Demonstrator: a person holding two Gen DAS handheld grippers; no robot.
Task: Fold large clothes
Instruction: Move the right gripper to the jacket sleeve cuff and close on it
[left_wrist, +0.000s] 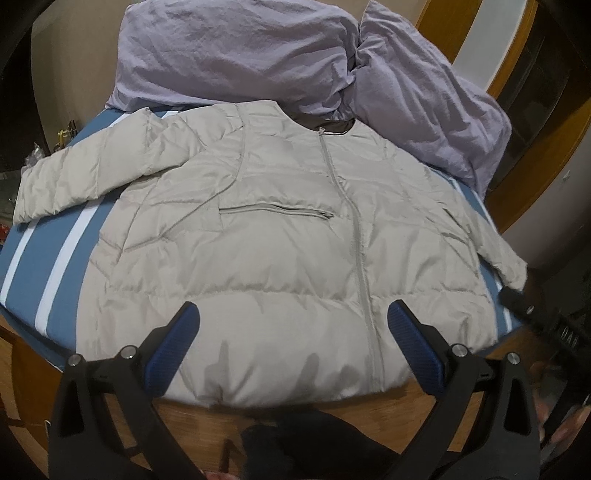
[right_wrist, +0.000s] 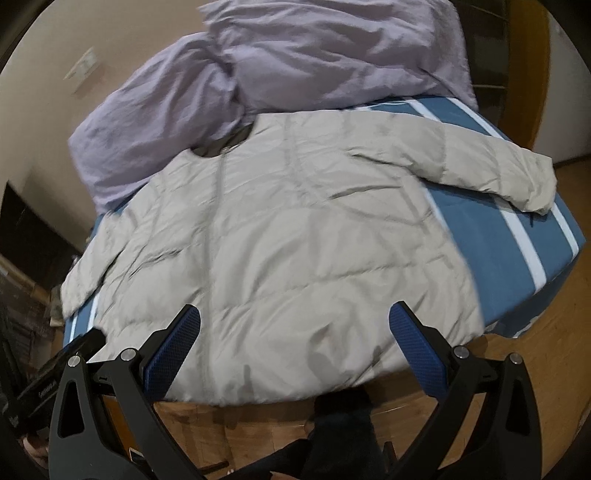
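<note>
Beige puffer jacket spread flat, both grippers poised at its hem

Blue bed with white stripes (left_wrist: 51, 266) carries everything here; a crumpled lilac duvet (left_wrist: 236, 55) is heaped at its far end. On the bed lies the pale beige quilted puffer jacket (left_wrist: 280, 258), front up and zipped. Its collar touches the duvet and its hem hangs over the near edge, so its long axis runs straight away from both tools. One sleeve (left_wrist: 85, 173) stretches out to the left; the other sleeve (left_wrist: 491, 247) lies along the body on the right.

Left hand-held gripper (left_wrist: 293, 314) hovers just above the hem, fingers spread wide and holding nothing. Right hand-held gripper (right_wrist: 293, 315) does the same, also spread and empty. Neither touches the fabric. Judging by the layout, the outstretched sleeve is the left tool's nearer reach, and folding has not yet begun.
</note>
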